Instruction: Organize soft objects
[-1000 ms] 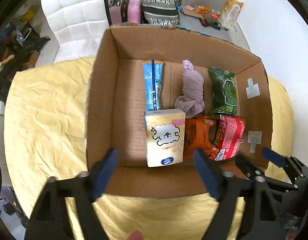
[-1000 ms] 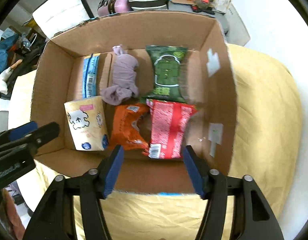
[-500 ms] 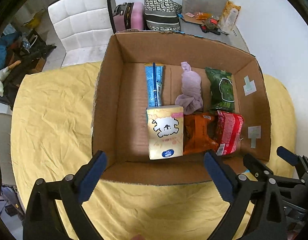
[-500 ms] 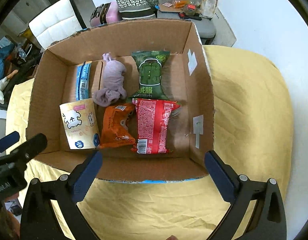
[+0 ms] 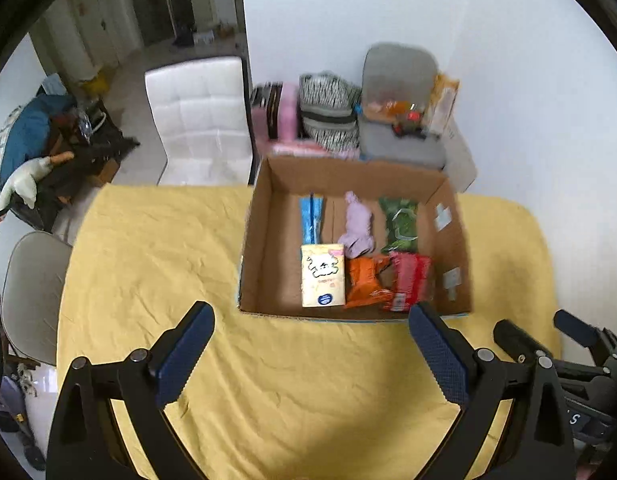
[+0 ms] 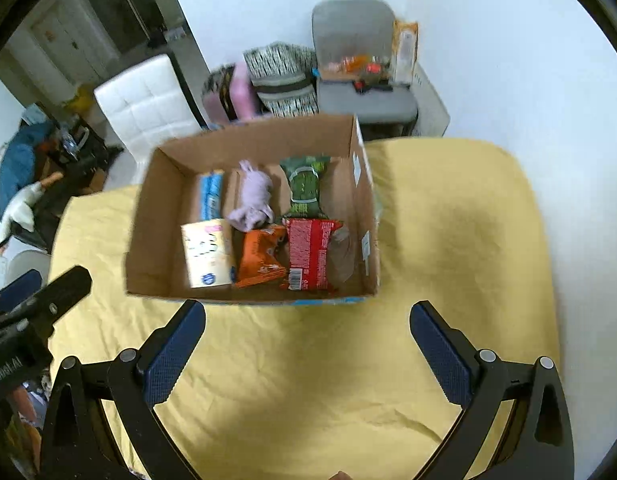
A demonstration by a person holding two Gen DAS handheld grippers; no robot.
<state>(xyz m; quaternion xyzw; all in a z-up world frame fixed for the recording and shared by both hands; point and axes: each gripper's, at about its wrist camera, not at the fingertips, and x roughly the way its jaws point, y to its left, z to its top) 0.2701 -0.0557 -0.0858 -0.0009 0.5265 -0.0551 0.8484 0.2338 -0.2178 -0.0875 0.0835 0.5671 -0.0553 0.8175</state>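
A cardboard box (image 5: pixel 264 240) (image 6: pixel 156 216) stands on the yellow-covered table. Inside lie a cream tissue pack (image 5: pixel 322 276) (image 6: pixel 207 253), an orange packet (image 5: pixel 364 280) (image 6: pixel 261 256), a red packet (image 5: pixel 408 280) (image 6: pixel 308 252), a green packet (image 5: pixel 400 224) (image 6: pixel 305 188), a lilac cloth (image 5: pixel 358 228) (image 6: pixel 253 200) and a blue packet (image 5: pixel 311 220) (image 6: pixel 210 194). My left gripper (image 5: pixel 312 348) is open and empty, held back above the table in front of the box. My right gripper (image 6: pixel 308 344) is open and empty, also short of the box.
The yellow cloth (image 5: pixel 156 248) (image 6: pixel 460 220) covers the table around the box. Behind the table stand a white chair (image 5: pixel 200 116), a grey chair with clutter (image 5: pixel 400 120), bags and a pink case (image 5: pixel 284 120). A beige chair (image 5: pixel 32 292) is at the left.
Both grippers have pulled back and up from the box, which now looks smaller and farther. Both jaws have opened wider. The box contents have not moved.
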